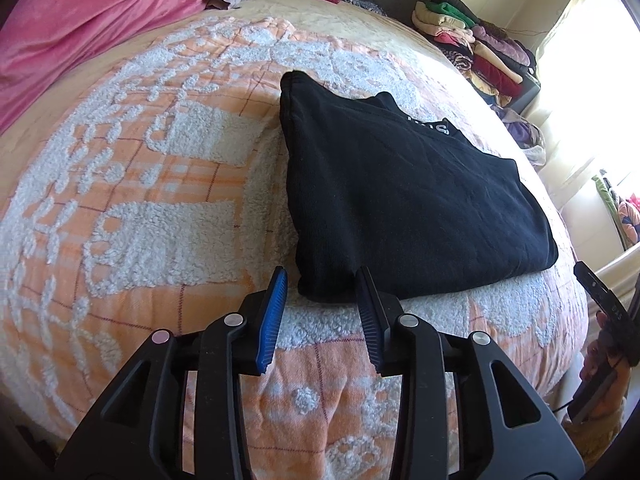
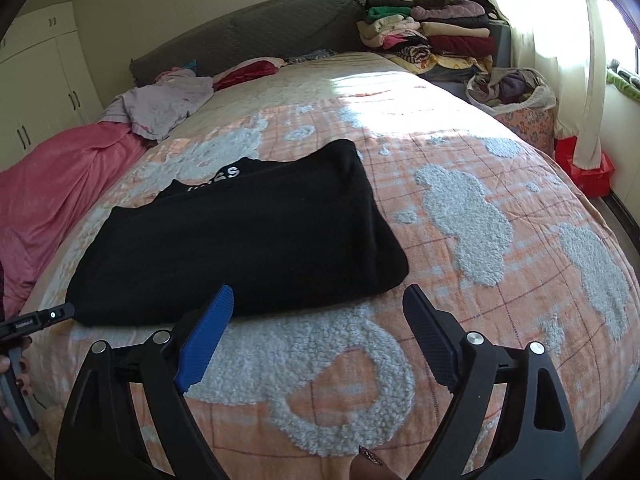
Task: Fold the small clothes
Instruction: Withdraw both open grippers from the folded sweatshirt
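A black garment with white lettering [image 1: 408, 200] lies folded flat on the orange-and-white bedspread [image 1: 140, 200]. It also shows in the right wrist view [image 2: 248, 236]. My left gripper [image 1: 322, 280] is open and empty, just short of the garment's near left corner. My right gripper [image 2: 318, 296] is open wide and empty, just in front of the garment's near right edge. The other gripper shows at each view's outer edge.
A pink blanket [image 2: 52, 200] and a lilac garment [image 2: 160, 104] lie at the bed's left side. A stack of folded clothes [image 2: 432, 36] stands at the head, right of the grey headboard [image 2: 248, 32]. A bag of clothes [image 2: 516, 96] sits beside the bed near the curtain.
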`<state>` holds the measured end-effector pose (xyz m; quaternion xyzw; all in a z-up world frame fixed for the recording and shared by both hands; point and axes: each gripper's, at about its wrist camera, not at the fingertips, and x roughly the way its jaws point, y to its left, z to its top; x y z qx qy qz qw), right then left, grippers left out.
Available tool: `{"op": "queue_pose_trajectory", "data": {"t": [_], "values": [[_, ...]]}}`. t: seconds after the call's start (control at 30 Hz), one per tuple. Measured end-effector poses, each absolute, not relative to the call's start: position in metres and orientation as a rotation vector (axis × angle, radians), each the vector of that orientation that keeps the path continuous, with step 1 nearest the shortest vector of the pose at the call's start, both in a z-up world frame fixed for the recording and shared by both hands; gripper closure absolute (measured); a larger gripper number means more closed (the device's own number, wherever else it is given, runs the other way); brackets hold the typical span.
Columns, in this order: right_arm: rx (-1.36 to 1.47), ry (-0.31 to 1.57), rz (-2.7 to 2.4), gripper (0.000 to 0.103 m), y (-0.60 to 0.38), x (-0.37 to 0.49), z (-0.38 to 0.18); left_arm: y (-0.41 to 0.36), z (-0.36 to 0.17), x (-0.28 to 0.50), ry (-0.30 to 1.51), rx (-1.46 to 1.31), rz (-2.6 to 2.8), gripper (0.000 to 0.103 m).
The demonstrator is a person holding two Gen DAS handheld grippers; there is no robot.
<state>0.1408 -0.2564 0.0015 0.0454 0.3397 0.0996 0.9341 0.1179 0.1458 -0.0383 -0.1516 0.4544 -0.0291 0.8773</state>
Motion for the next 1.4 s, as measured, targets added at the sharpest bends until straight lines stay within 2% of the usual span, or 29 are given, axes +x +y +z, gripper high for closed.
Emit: {"op": "queue_pose_trajectory", "data": {"t": [0.13, 0.5, 0.67, 1.4], "values": [[0.016, 0.661, 0.237, 0.013, -0.228, 0.131, 0.011, 0.152, -0.029, 0.112, 0.923, -0.311, -0.043, 0.065], [-0.103, 0.626, 0.389, 0.006, -0.158, 0.121, 0.022, 0.173, -0.008, 0.102, 0.857, -0.302, 0.025, 0.016], [-0.133, 0.625, 0.459, 0.005, -0.131, 0.121, 0.021, 0.185, -0.005, 0.106, 0.849, -0.305, 0.064, 0.010], [-0.362, 0.634, 0.547, 0.005, -0.039, 0.121, -0.018, 0.207, -0.012, 0.143, 0.880, -0.270, 0.128, 0.010]]}}
